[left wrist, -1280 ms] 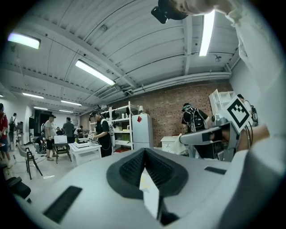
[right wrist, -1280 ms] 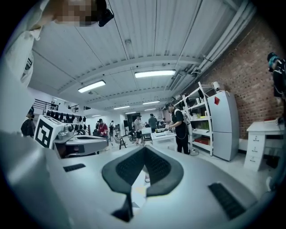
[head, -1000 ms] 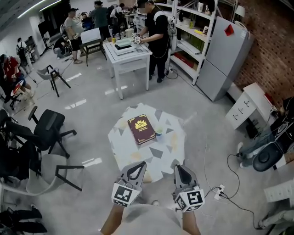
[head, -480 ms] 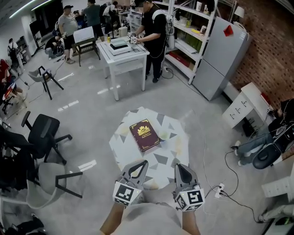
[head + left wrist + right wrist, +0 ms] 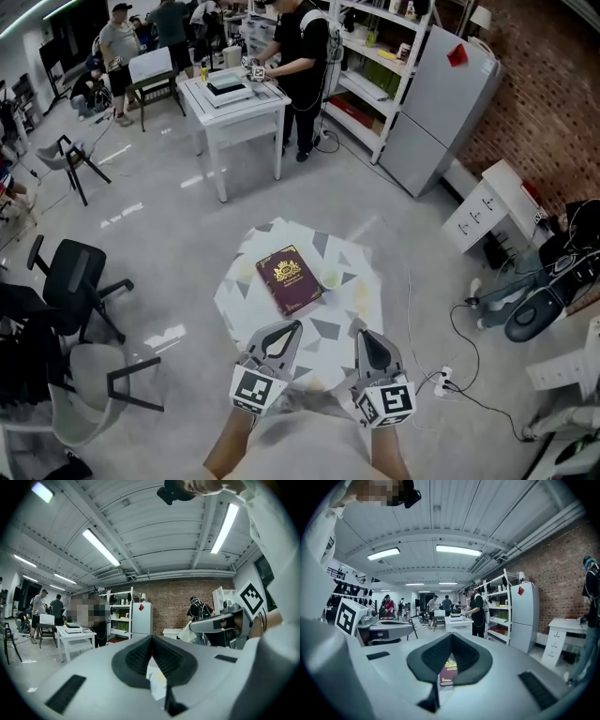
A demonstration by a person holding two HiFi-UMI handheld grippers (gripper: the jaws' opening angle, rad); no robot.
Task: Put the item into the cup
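A small table with a white, grey and yellow patterned top stands in front of me. On it lie a maroon book with a gold emblem and, just right of it, a small pale cup. No other small item shows on the table. My left gripper and right gripper hover side by side above the table's near edge, both shut and holding nothing. In the right gripper view the book shows below the closed jaws. The left gripper view shows a patch of the table top.
A black office chair and a grey chair stand to the left. A white desk with a person beside it is at the back. A grey cabinet and a white drawer unit are on the right, with cables across the floor.
The head view has shifted forward: the table and book sit slightly nearer and more central, and the room has slid down-left. Both grippers keep their place and stay shut.
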